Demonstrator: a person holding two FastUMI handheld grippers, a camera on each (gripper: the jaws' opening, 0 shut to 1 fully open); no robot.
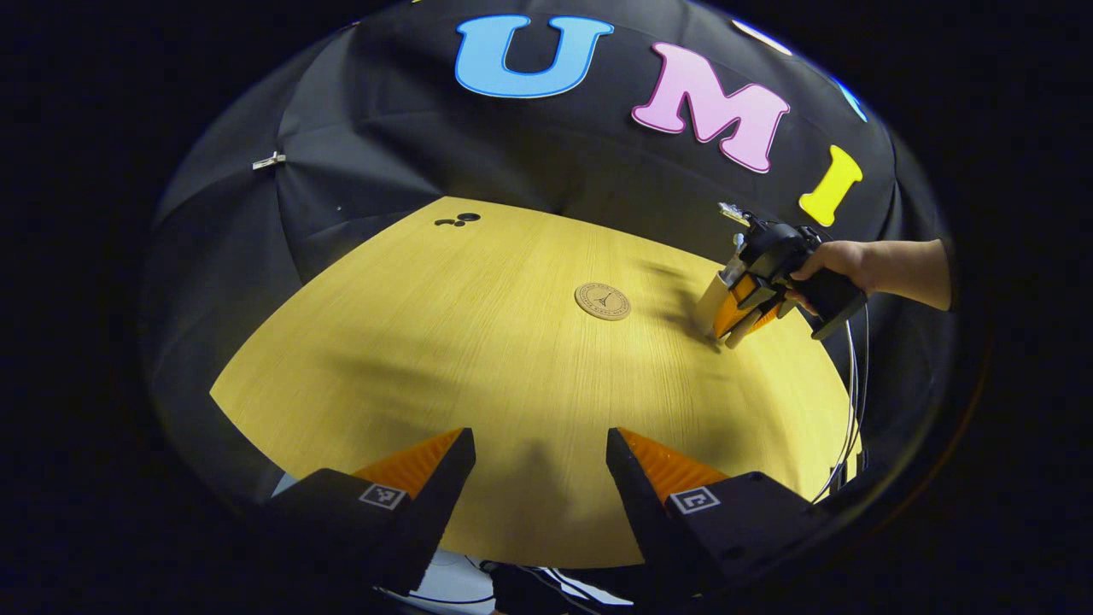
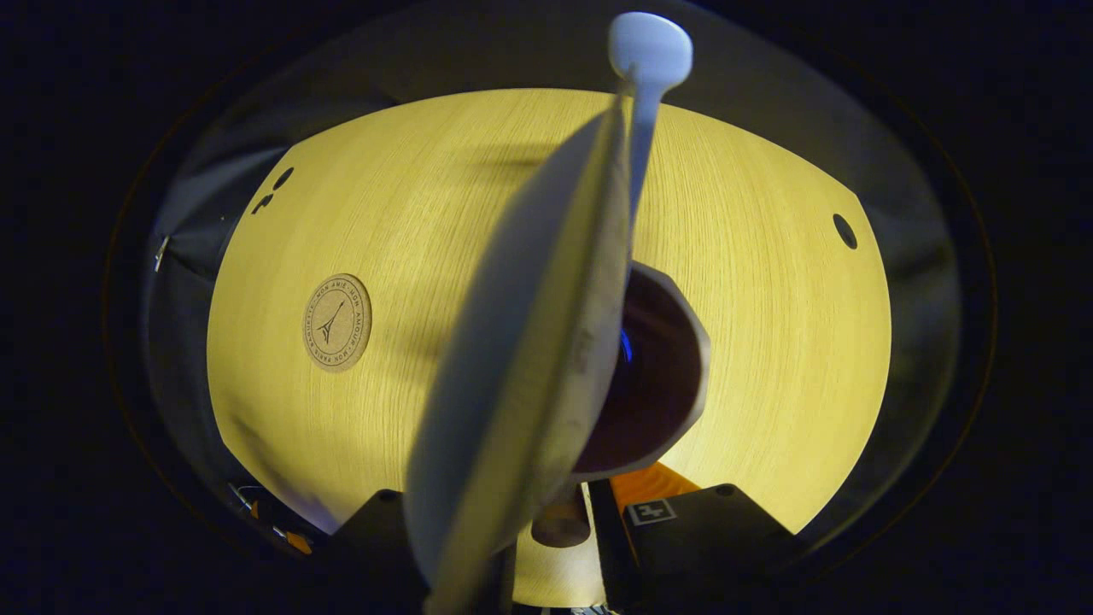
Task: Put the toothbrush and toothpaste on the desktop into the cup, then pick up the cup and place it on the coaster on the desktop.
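The right gripper (image 1: 741, 318) grips the cup (image 2: 657, 376), toothbrush (image 2: 646, 60) and toothpaste (image 2: 529, 342) inside. Left gripper (image 1: 540, 461) stands wide, empty. Advise carrying level and lowering squarely onto the coaster (image 1: 602, 301).

Both overlook desktop (image 1: 478, 342) (coaster (image 1: 602, 301) shared)

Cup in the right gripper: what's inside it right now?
Right gripper view: the toothpaste tube and toothbrush stick out of the cup. Their lower ends and the cup's bottom are hidden by the tube and the dark interior.
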